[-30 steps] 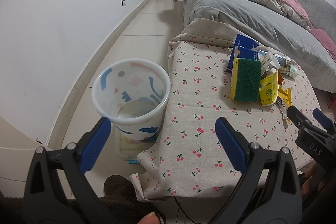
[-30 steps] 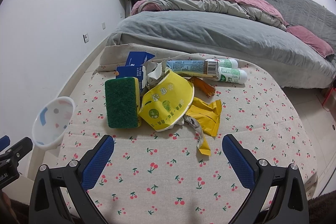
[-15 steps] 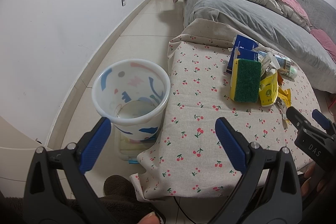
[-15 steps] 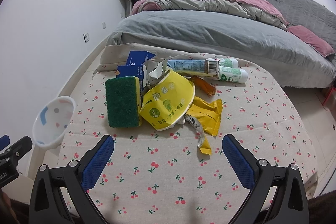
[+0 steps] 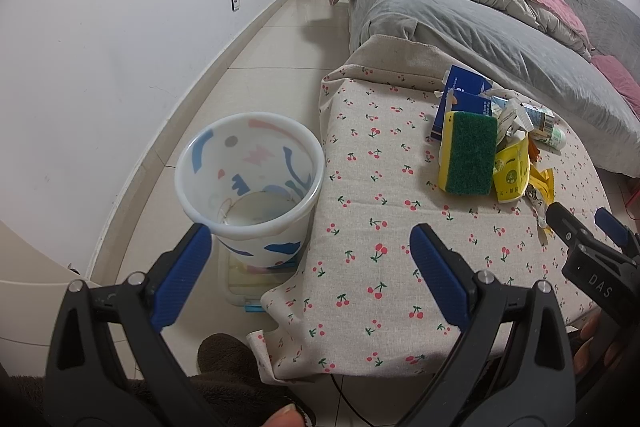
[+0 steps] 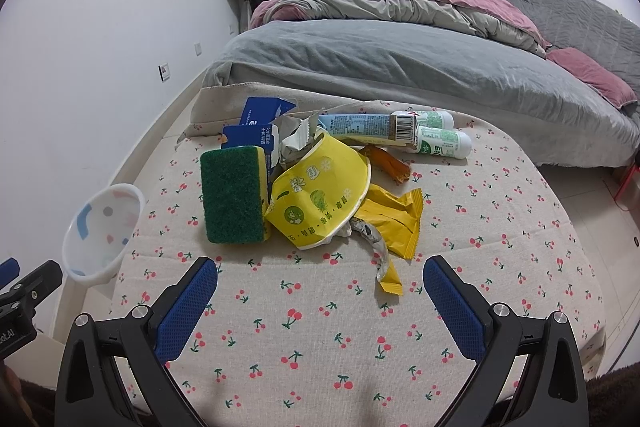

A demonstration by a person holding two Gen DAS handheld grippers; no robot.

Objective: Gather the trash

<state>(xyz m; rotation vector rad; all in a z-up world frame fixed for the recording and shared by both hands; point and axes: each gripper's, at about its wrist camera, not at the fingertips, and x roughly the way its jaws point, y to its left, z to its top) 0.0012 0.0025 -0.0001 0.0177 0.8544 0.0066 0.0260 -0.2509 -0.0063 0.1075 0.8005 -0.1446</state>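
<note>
**Both jaws apart, trash heaped on the far side of the desk**

My left gripper (image 5: 310,245) hung with its jaws wide apart and nothing between them, one blue pad over the rim of the bin, the other over the cherry-print cloth. My right gripper (image 6: 320,279) was likewise spread wide and empty, hovering low over the near half of the desk (image 6: 500,267), its pads flanking the tail of a crumpled foil strip.

Just beyond the right jaws lay the trash pile. A green-and-yellow sponge (image 6: 234,201) sat at its left edge, green side up, touching a crushed yellow paper cup (image 6: 320,197) tipped on its side. A yellow wrapper (image 6: 394,221) lay flat against the cup's right side, with the silver foil strip (image 6: 378,247) trailing from under it toward me. Behind the sponge stood a torn blue carton (image 6: 252,135), and crumpled grey paper poked up between carton and cup. Farther back, a long tube-shaped package (image 6: 368,129) lay crosswise, with two small green-and-white bottles (image 6: 440,143) on their sides at its right end. An orange packet (image 6: 386,163) rested between them and the cup.

The white patterned bin (image 5: 250,183) stood upright on the tiled floor, just beside the desk's left edge. A bed (image 6: 400,67) with grey and pink bedding lay beyond the desk.
</note>
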